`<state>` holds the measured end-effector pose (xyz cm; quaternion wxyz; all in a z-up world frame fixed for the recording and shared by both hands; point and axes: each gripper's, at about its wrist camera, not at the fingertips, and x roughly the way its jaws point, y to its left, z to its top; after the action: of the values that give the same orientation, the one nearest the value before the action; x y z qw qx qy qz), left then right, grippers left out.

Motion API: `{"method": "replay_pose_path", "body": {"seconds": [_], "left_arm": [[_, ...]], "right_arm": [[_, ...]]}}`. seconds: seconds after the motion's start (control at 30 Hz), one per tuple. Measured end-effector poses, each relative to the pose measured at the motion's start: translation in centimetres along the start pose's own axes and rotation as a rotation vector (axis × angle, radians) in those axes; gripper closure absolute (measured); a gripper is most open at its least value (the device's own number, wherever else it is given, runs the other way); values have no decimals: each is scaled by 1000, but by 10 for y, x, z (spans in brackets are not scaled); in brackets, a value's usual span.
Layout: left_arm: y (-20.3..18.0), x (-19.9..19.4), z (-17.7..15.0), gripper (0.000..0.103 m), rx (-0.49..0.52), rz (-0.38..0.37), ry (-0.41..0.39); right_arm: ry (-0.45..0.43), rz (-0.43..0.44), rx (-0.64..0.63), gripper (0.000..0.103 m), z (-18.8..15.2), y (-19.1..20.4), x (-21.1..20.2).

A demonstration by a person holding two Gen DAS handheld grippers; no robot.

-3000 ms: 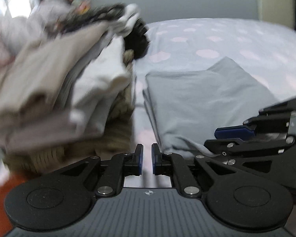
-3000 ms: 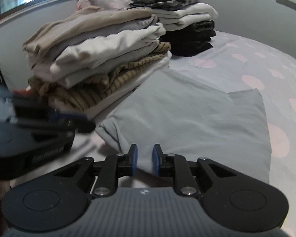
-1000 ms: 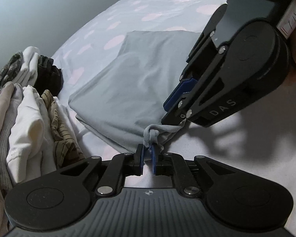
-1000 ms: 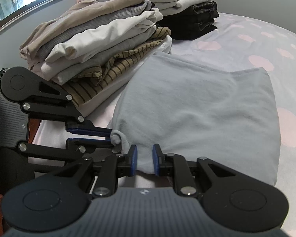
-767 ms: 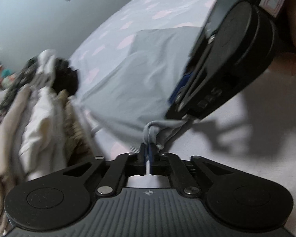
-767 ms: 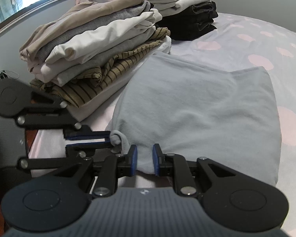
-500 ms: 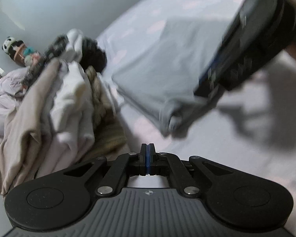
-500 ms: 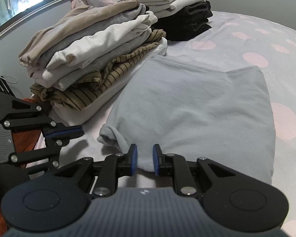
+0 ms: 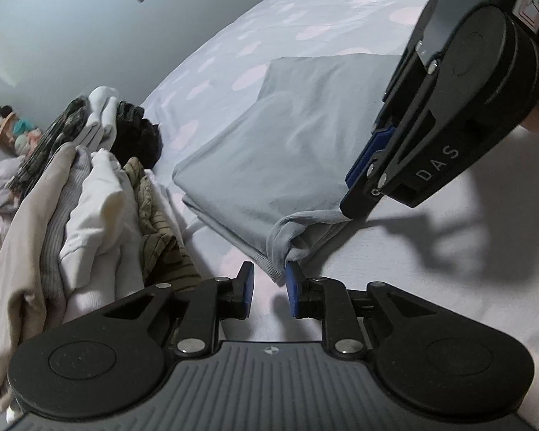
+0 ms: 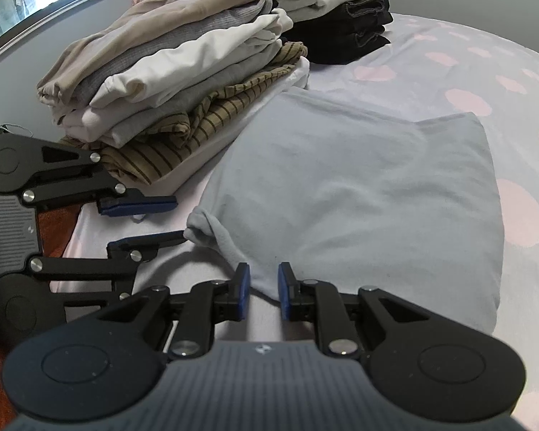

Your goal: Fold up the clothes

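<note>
Corner work on an almost folded grey garment

Progress looks far along, by our reading: the grey garment (image 10: 359,186) already lies as a neat, layered rectangle on the polka-dot bedsheet (image 10: 485,82), and a tall stack of folded clothes (image 10: 183,72) sits beyond our left gripper (image 9: 269,289), with a second stack (image 10: 334,10) farther off behind it. What seems left is tidying one bunched corner (image 9: 287,237) and perhaps moving the piece onto a stack.

We see the garment directly ahead of both tools. Its long axis runs away from our right gripper (image 10: 262,289) toward the far side of the bed, the near short edge lying right at that tool's fingertips and the far edge pointing toward the spotted sheet beyond.

Our left gripper's jaws are opening; the rolled corner sits just ahead of the gap and touches the tip of the right-hand pad (image 9: 291,287), but the pads do not press on it. Our right gripper keeps a narrow gap, and the near hem lies just past the tips. In the left wrist view its tip appears to rest on the cloth beside the bunched corner, yet we see no fabric pinched between its pads.
</note>
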<state>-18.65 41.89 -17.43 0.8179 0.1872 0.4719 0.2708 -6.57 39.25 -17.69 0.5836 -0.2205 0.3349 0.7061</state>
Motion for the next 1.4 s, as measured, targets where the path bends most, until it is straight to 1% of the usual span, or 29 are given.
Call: {"method": "replay_pose_path", "body": {"seconds": [0.17,0.3,0.37,0.43,0.47,0.5,0.53,0.67,0.73,0.77,0.83,0.87,0.93,0.97,1.07,1.13,1.17,1.23,1.27,1.33,1.4], "left_arm": [[-12,10,7,79,75,-23,-19],[-21,14,10,81,116,0,-21],[-24,11,8,87,122,16,-24],[-31,2,4,90,163,34,-24],[-35,-1,0,92,179,20,-15],[-39,-5,-3,99,195,6,-5],[-42,-9,-6,103,212,-7,4],[-60,-15,-15,103,294,19,13],[-51,-18,-12,102,244,72,-4],[-47,-20,-10,99,218,99,-12],[-34,-23,-7,97,144,154,-40],[-29,-24,-5,96,118,156,-51],[-28,-21,-3,94,120,130,-57],[-32,-18,-3,94,147,129,-55],[-48,-11,-4,92,237,150,-39],[-54,-6,-5,92,257,171,-28],[-54,-4,-4,92,263,169,-24],[-50,-2,-2,97,229,171,11],[-49,-2,-3,102,210,162,33],[-49,-5,-6,102,199,160,57],[-48,-7,-8,103,184,170,83]], "right_arm": [[-3,12,7,83,1,-2,3],[-9,23,8,83,-1,-3,4],[-11,31,13,83,-1,-5,4],[-10,40,28,83,-1,-7,4],[-9,43,38,83,-1,-8,5],[-5,46,48,83,-1,-9,5],[-3,49,58,83,-1,-10,5],[4,51,88,83,1,-11,5],[10,46,98,83,2,-10,5],[12,42,102,83,2,-9,4],[12,34,98,83,1,-7,0],[10,31,92,83,0,-7,-2],[5,25,89,83,-2,-6,-7],[2,22,89,83,-3,-6,-10],[-11,12,100,82,-5,-7,-19],[-24,6,108,82,-6,-9,-27],[-28,2,111,81,-7,-10,-31],[-35,-6,121,81,-10,-13,-38],[-38,-11,129,81,-11,-14,-42],[-46,-19,141,80,-14,-18,-49],[-57,-37,148,73,-18,-21,-57]]}}
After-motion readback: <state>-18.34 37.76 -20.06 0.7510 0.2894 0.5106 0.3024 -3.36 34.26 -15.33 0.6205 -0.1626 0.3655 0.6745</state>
